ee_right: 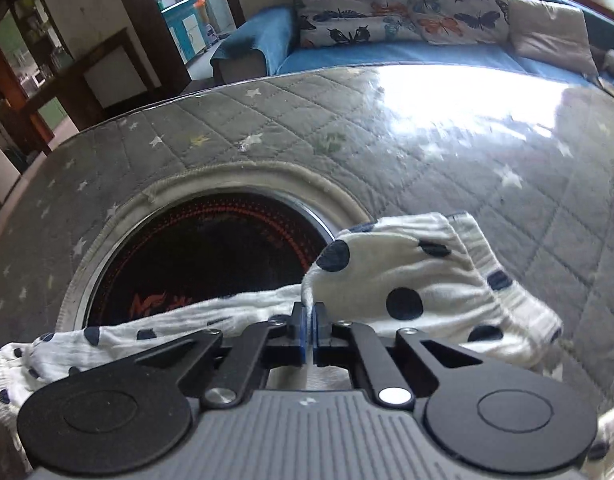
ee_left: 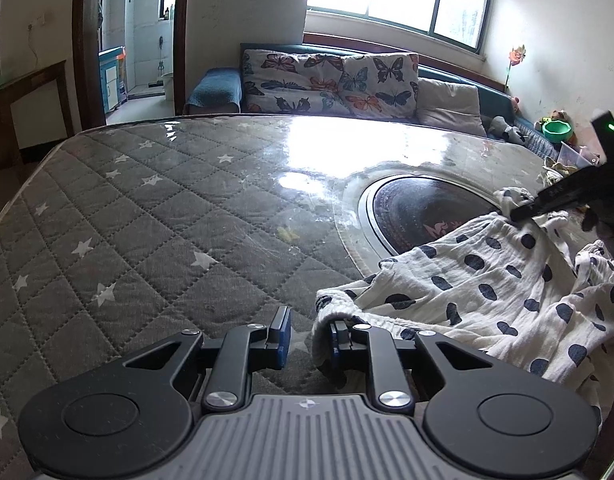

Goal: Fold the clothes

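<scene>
Quilted grey cover: we see one table point(ee_left: 147, 208) under a glossy clear sheet, filling both views, with white stars stitched in.
Round dark plate: one, set into the table point(ee_left: 423, 208), at about 2 o'clock in the left view and 9 o'clock in the right view.
Garment: one white cloth with dark dots point(ee_left: 487, 288), lying at 3 to 4 o'clock in the left view, partly over the round plate's near rim.
Sofa cushions: two that we count, one butterfly print point(ee_left: 327, 80) and one plain pale point(ee_left: 447, 104), at 12 to 1 o'clock.
Left tongs point(ee_left: 307, 336): parted about halfway; the cloth's edge drapes over the right-hand finger, not yet pinched.
Right tongs point(ee_right: 309, 332): pressed together on a fold of the garment point(ee_right: 407, 280), which bunches up just beyond the tips.
Step in hand: we judge this an early stage, taking hold of two edges to spread the cloth before any fold.
Next move: we think the left tongs must close on the hem, then both draw apart to flatten it.
</scene>
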Demonstrator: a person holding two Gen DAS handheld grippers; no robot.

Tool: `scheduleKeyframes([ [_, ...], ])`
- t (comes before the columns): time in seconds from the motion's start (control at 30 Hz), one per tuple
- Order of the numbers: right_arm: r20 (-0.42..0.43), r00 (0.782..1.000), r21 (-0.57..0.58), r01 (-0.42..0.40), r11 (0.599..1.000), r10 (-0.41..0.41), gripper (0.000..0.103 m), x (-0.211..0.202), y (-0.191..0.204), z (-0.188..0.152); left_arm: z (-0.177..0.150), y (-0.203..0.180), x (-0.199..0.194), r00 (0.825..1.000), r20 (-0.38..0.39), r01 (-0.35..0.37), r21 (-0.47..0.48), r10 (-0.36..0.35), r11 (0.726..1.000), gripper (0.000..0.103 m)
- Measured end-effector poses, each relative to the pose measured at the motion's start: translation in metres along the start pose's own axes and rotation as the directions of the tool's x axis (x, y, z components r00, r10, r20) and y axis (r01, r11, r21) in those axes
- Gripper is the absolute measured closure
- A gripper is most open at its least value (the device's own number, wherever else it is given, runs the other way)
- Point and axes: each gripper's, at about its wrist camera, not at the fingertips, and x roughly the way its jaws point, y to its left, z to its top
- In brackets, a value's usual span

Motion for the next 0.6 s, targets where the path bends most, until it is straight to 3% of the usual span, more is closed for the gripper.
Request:
scheduleKeyframes([
  [0.37, 0.114, 0.993, -0.124, -0.014, 0.992, 0.029, 0.101, 0.036, 0.073, 0.094, -0.004, 0.023, -0.010, 0.998, 0.035, -0.044, -0.112, 0.048, 0.993, 0.087],
  [0.53, 0.182, 0.978, -0.208, -0.061, 0.976, 0.100, 0.101, 0.060, 0.128, 0.131, -0.006, 0.039, -0.014, 0.992, 0.042, -0.108, -0.179, 0.117, 0.978, 0.087],
  [0.6, 0.185, 0.969, -0.240, -0.118, 0.963, 0.165, 0.100, 0.069, 0.149, 0.141, -0.007, 0.045, -0.016, 0.988, 0.044, -0.139, -0.196, 0.150, 0.971, 0.087],
])
